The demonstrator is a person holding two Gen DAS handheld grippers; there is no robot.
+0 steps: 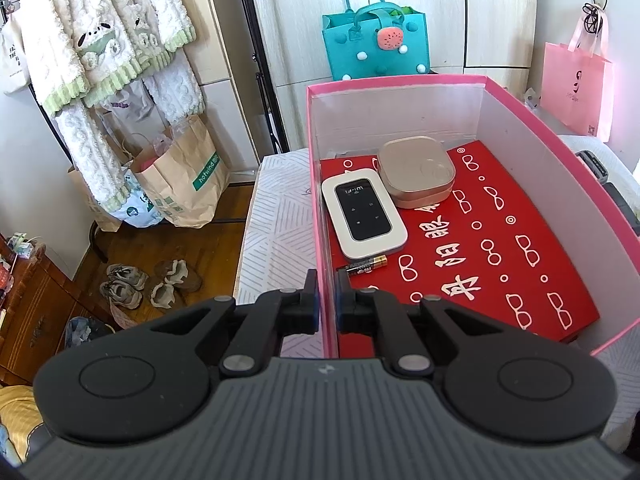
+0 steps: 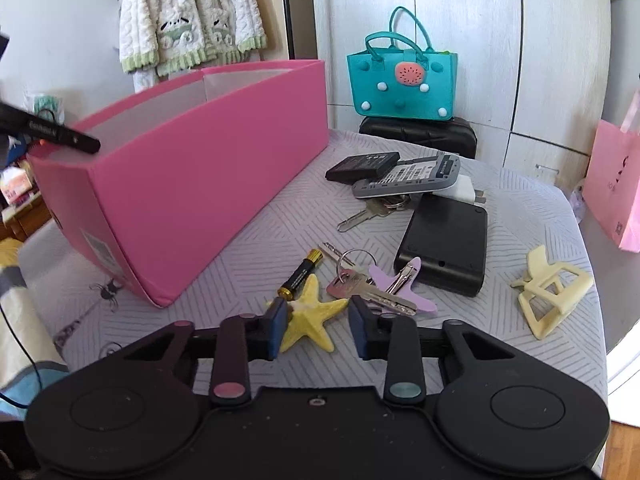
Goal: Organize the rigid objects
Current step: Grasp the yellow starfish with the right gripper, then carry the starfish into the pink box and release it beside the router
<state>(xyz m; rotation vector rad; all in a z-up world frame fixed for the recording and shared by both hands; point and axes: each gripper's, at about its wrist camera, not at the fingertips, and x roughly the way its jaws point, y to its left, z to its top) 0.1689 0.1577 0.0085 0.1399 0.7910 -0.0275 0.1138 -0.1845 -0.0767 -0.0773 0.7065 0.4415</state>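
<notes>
Box [image 1: 320, 200] wall sits pinched between my left gripper [image 1: 328, 300] fingers, at its near left corner. Inside, along that left wall, lie a battery [image 1: 366, 266], a wifi unit [image 1: 364, 218] and a tin [image 1: 416, 176] on red paper. My right gripper [image 2: 318, 328] is spread wide over the star [image 2: 310, 316] near the table's [image 2: 240, 240] front edge, keys [image 2: 372, 290] just right of it.

Left wrist: close above the pink box [image 1: 400, 88], looking steeply down into it. Right wrist: low, looking forward across the bed [image 2: 240, 240]. Shared: box, teal bag [image 1: 376, 48].
</notes>
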